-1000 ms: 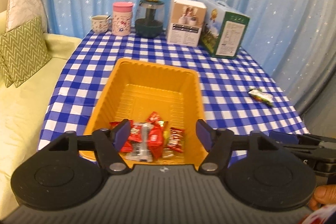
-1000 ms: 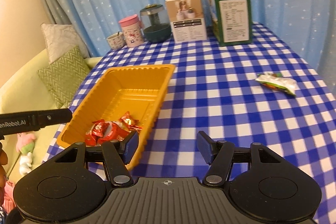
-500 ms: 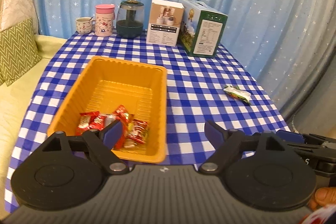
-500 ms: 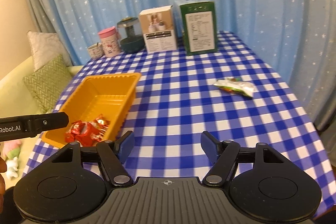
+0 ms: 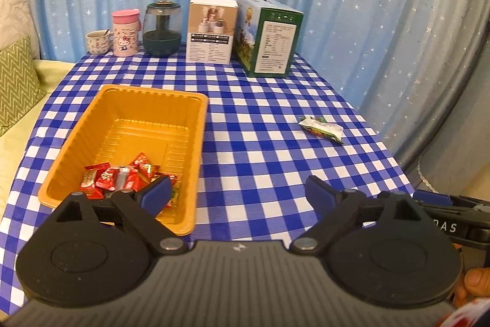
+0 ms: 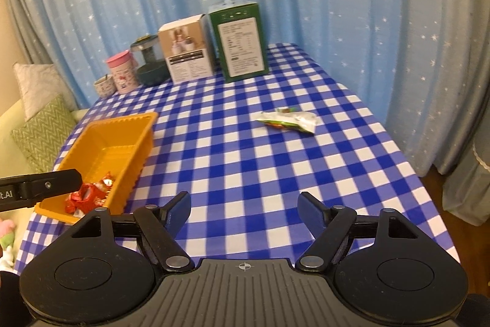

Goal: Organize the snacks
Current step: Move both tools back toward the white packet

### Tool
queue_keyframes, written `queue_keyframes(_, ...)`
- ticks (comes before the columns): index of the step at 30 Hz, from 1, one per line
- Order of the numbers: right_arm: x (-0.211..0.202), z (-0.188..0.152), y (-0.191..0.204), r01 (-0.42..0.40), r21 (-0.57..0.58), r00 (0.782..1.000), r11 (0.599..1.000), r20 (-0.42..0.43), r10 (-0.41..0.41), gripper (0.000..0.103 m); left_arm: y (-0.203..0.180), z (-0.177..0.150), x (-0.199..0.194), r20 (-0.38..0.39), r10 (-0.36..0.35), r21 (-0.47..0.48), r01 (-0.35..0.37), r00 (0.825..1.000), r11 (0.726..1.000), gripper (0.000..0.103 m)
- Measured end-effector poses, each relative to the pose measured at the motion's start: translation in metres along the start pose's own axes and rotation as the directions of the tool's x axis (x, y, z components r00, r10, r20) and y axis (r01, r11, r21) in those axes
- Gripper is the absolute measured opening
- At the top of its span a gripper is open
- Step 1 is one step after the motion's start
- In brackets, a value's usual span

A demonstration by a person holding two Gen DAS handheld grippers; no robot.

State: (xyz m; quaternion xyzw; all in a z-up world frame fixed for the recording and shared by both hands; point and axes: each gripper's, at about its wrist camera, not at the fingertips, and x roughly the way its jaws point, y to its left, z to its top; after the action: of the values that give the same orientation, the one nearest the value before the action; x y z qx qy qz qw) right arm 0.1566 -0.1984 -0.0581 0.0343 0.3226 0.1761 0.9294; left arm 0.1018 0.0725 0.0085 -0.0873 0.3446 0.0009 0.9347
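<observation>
In the left wrist view, the left tool (image 5: 237, 193) is seen wide and empty, held above the near edge of the table (image 5: 263, 124). Its left finger overlaps the near right corner of the orange tray (image 5: 196, 143), where a heap of red snacks (image 5: 122, 178) is gathered at the near end. Compared with a second ago, the tool has been drawn back and to the right from over the tray, and its jaws have been spread further. A last loose snack packet (image 5: 321, 128), white and green, is left on the cloth well apart from the tray, to the right.

In the right wrist view, the right tool (image 6: 243, 210) is likewise found wide and holding nothing. It has been pulled back and turned rightward, so that the snack packet (image 6: 288, 121) is now placed almost straight ahead and the tray (image 6: 139, 149) is pushed off to the left. The packet's print is too blurred to be read, though it is probably a wrapped sweet or wafer.

A delivery appears finished, and the remaining packet is judged the next pick, most likely for the right tool.
</observation>
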Motion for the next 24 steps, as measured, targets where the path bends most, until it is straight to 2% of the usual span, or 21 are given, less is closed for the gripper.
queue_keyframes(24, 0.008, 0.006, -0.062, 0.081, 0.074, 0.997, 0.994, 0.005, -0.081, 0.077, -0.045, 0.010, 0.038, -0.025, -0.063, 0.051, 0.064, 0.998, 0.997, 0.094)
